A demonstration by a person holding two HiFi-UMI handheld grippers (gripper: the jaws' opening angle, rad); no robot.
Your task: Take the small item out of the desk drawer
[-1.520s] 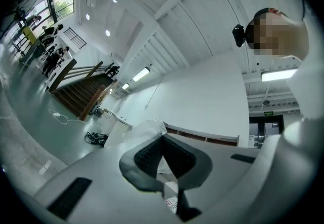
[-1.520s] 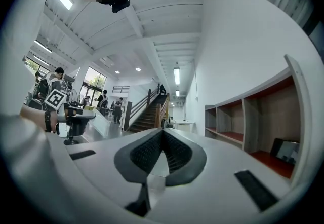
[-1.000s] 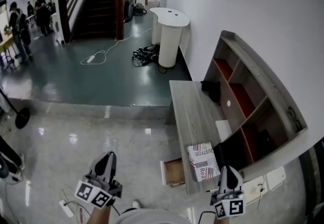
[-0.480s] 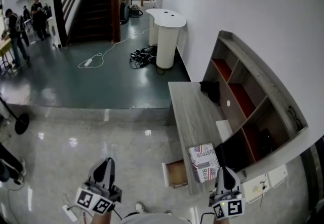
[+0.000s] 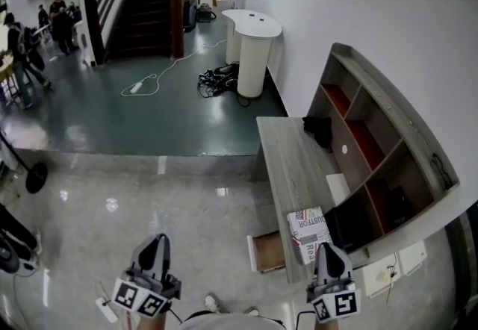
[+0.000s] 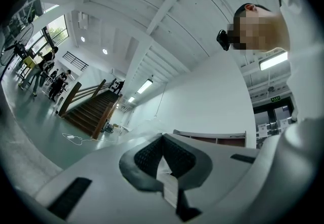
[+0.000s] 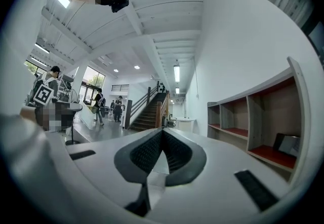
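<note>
Standing position, looking steeply down. Left gripper [image 5: 156,241] is low in the head view over glossy floor [image 5: 112,194], well apart from the furniture; in its own view the pads are pressed together with nothing between them. Right gripper [image 5: 329,249] is low at the near end of the desk [image 5: 287,164], just beside a flat box with flag print [image 5: 311,232] that lies on the desktop; its jaws are likewise closed tight and empty. Drawer [image 5: 267,252] is pulled partway out from under the near end of the desk, on the side facing the open floor. Its brown interior shows, but the small item cannot be made out in it (too small at this angle). Neither gripper touches the drawer. Wooden shelf unit [image 5: 388,123] stands along the wall behind the desk. A dark bundle [image 5: 319,129] sits at the desk's far end. Farther off are a white rounded counter [image 5: 252,41], a cable [image 5: 153,79] trailing over the dark floor, and a staircase [image 5: 149,0].
</note>
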